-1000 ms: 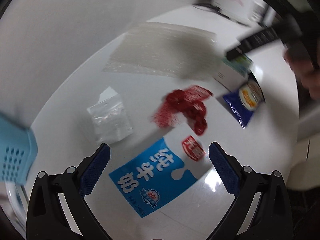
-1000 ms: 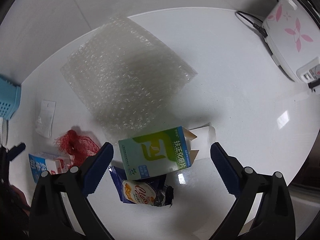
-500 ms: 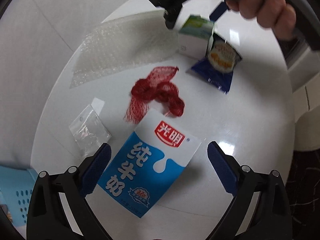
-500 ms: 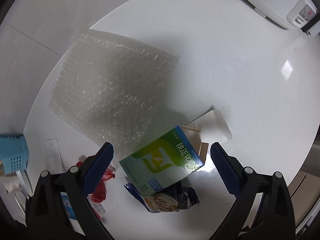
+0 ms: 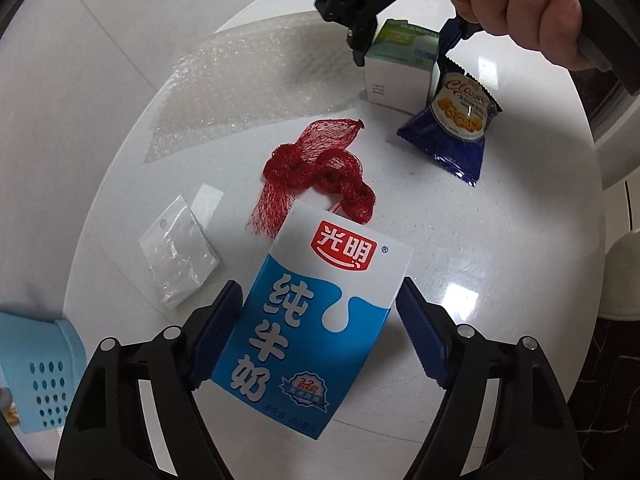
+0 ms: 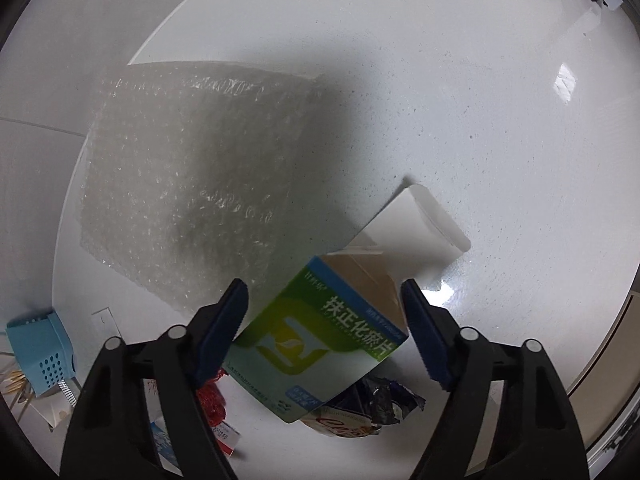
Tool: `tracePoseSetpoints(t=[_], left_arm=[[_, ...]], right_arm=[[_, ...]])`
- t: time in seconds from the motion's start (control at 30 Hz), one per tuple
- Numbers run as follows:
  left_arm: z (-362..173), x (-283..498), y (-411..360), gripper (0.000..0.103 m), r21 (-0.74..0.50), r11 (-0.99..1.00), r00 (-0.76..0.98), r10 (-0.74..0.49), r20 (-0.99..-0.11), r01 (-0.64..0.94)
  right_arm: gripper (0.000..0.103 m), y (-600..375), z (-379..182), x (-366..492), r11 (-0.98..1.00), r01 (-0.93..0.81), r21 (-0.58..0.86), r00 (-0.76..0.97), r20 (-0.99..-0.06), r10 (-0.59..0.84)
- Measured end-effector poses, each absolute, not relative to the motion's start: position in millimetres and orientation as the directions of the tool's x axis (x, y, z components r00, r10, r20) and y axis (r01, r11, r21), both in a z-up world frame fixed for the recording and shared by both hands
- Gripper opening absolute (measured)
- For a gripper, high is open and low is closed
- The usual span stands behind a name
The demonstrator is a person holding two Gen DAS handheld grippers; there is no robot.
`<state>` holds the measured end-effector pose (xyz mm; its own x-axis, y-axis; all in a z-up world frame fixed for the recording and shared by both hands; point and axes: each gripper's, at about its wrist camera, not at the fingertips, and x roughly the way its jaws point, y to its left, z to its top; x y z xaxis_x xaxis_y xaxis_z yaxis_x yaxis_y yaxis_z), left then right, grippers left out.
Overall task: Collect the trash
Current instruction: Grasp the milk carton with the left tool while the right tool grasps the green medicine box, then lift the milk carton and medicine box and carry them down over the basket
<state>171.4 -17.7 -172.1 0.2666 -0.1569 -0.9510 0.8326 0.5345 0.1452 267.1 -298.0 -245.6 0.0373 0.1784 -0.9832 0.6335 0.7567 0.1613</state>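
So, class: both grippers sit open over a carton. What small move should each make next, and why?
Probably close both. The left gripper already straddles the blue milk carton, and the right gripper straddles the green box; each has one pad near an edge and a gap at the other. Neither grips yet, so lifting comes after.

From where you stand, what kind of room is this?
Probably a home dining or kitchen area: a round white glossy table strewn with food packaging, such as a blue-and-white milk carton and a blue biscuit wrapper, beside a white tiled floor.
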Motion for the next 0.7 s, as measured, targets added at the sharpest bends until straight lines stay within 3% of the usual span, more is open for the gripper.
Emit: tracePoseSetpoints(t=[0.23,0.7], left_arm=[[-165.8,161.3,-17.1,0.07,0.137,0.589,0.278,-0.156,-0.948,0.797],[-149.9,163.4,-2.9,0.068,0.138,0.75,0.32,-0.103,-0.942,0.647]], right_arm=[[0.057,-311.4,-245.3,264.1,0.758,0.623,0.194,0.045,-0.976,0.213],[0.054,-304.7,-226.1,249.9,0.778,0.579,0.243,0.094,-0.968,0.233]])
